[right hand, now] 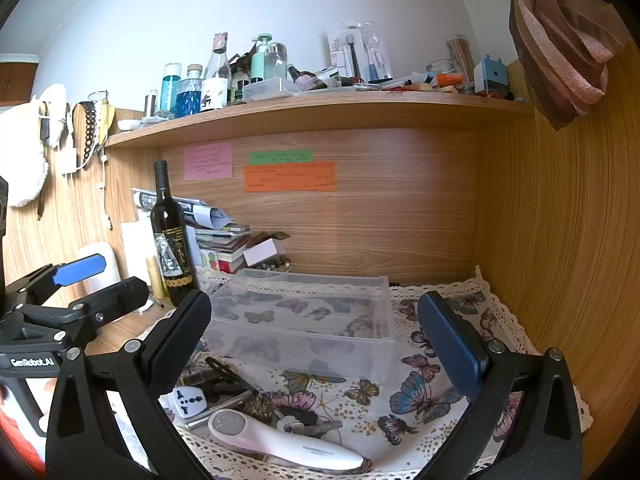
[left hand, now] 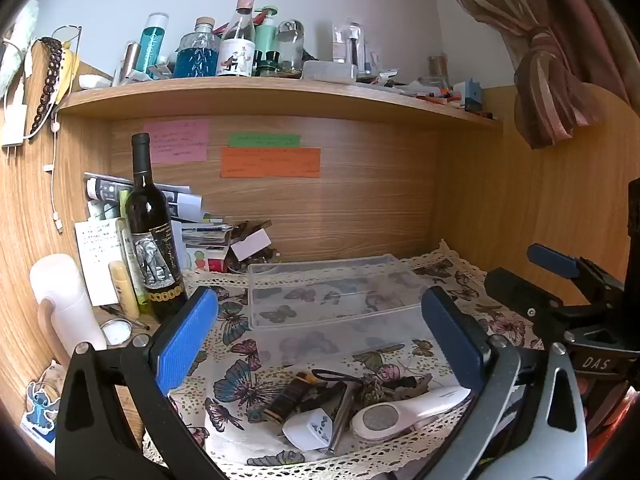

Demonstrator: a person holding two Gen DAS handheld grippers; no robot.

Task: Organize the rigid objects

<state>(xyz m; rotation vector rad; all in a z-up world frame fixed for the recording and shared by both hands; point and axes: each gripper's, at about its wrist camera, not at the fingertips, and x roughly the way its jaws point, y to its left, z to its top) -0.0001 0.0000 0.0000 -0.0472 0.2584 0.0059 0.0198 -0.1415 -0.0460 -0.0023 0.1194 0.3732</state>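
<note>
A pile of small items lies on the butterfly cloth (left hand: 236, 384) at the front: a white handheld device (left hand: 404, 412) (right hand: 280, 440), a white plug adapter (left hand: 308, 428) (right hand: 186, 400), a dark tube (left hand: 290, 396), a metal rod (left hand: 344, 412) and dark clutter. Behind them stands an empty clear plastic box (left hand: 336, 300) (right hand: 304, 320). My left gripper (left hand: 320, 336) is open and empty, above the pile. My right gripper (right hand: 316, 340) is open and empty, just right of it, and shows at the right edge of the left wrist view (left hand: 560, 280).
A dark wine bottle (left hand: 154, 232) (right hand: 174, 240) stands at the left with papers and books (left hand: 192, 216) behind it. A white cylinder (left hand: 64, 300) stands at the far left. A cluttered shelf (left hand: 280, 92) runs overhead. Wooden walls close the back and right side (right hand: 560, 240).
</note>
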